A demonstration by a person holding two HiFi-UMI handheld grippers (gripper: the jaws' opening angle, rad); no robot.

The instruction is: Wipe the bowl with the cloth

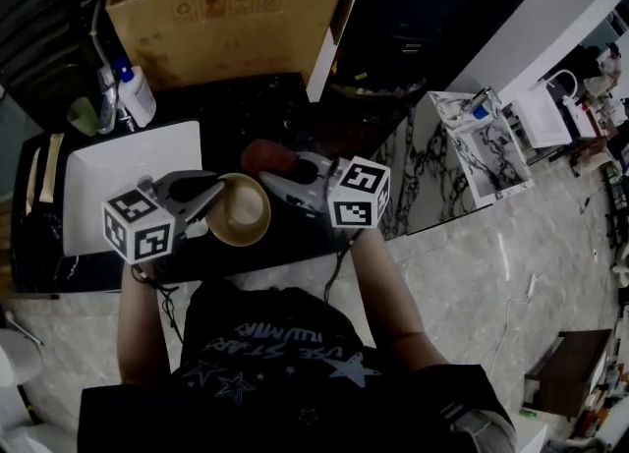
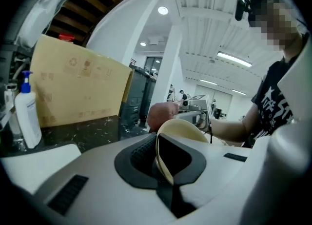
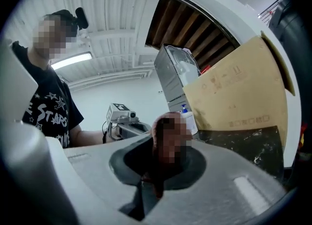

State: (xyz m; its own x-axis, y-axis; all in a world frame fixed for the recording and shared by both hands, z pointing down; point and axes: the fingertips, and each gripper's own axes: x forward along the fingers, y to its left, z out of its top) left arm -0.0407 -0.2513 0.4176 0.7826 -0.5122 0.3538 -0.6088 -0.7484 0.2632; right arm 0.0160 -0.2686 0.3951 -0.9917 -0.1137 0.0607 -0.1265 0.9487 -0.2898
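My black T-shirt (image 3: 46, 116) reads "STARS" in white at nine o'clock in the right gripper view. The cardboard box (image 1: 226, 28), at twelve o'clock overhead, bears faint handling symbols, unreadable.

Two grippers are counted: the left gripper (image 1: 212, 196) and the right gripper (image 1: 271, 178). One bowl (image 1: 241, 211) is gripped in the left gripper's jaws and one cloth (image 1: 261, 156) in the right gripper's. Beyond them, one cardboard box (image 1: 231, 24), one pump bottle (image 1: 136, 93) and one white tray (image 1: 123, 171) are counted.
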